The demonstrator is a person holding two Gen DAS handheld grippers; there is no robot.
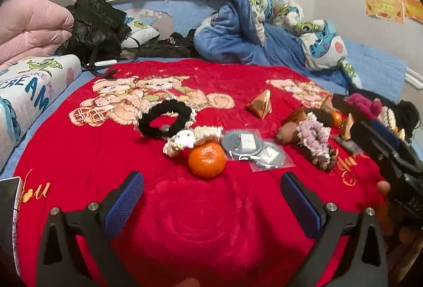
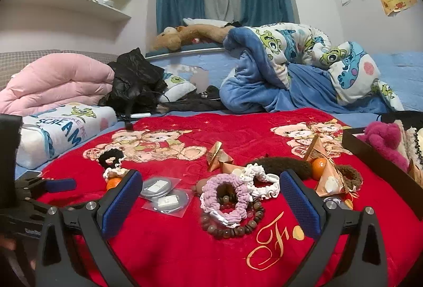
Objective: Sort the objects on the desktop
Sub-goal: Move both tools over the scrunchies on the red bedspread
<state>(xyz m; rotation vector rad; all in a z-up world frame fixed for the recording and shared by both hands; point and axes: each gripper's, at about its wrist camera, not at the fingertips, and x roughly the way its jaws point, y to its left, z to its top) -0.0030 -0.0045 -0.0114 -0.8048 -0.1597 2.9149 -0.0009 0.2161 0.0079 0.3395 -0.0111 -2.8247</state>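
Spread over the bed, a red blanket (image 1: 105,154) with bear pictures, carrying all the small things. Behind it, far side: a rumpled blue quilt (image 2: 277,75), a folded pink quilt (image 2: 53,83) at far left, a black jacket (image 2: 137,80) between them, a brown plush toy (image 2: 190,36) on the ledge under the curtains.

At the right edge, a dark open box (image 2: 370,152), resting on the blanket; inside, a magenta fluffy scrunchie (image 2: 383,139) and cream and black ones beside it, partly cut off by the frame.

Left gripper (image 1: 211,205) low over the near blanket, jaws released and wide, nothing between them. Just beyond, an orange (image 1: 207,160), touching a cream scrunchie with a small white toy (image 1: 185,140). Farther left, a black scrunchie (image 1: 164,120). Right of the orange, two round silver badges in clear bags (image 1: 253,149), overlapping.

Right gripper (image 2: 211,205) also released, jaws wide apart and empty. Between and just past them, a pile: lilac scrunchie (image 2: 227,194) on top of bead bracelets (image 2: 238,226), white scrunchie (image 2: 261,181) touching it, brown scrunchie (image 2: 285,165) behind. Gold pyramid packets (image 2: 216,154) scattered far of the pile; a second orange (image 2: 318,164) wedged among the right-hand packets, half hidden.
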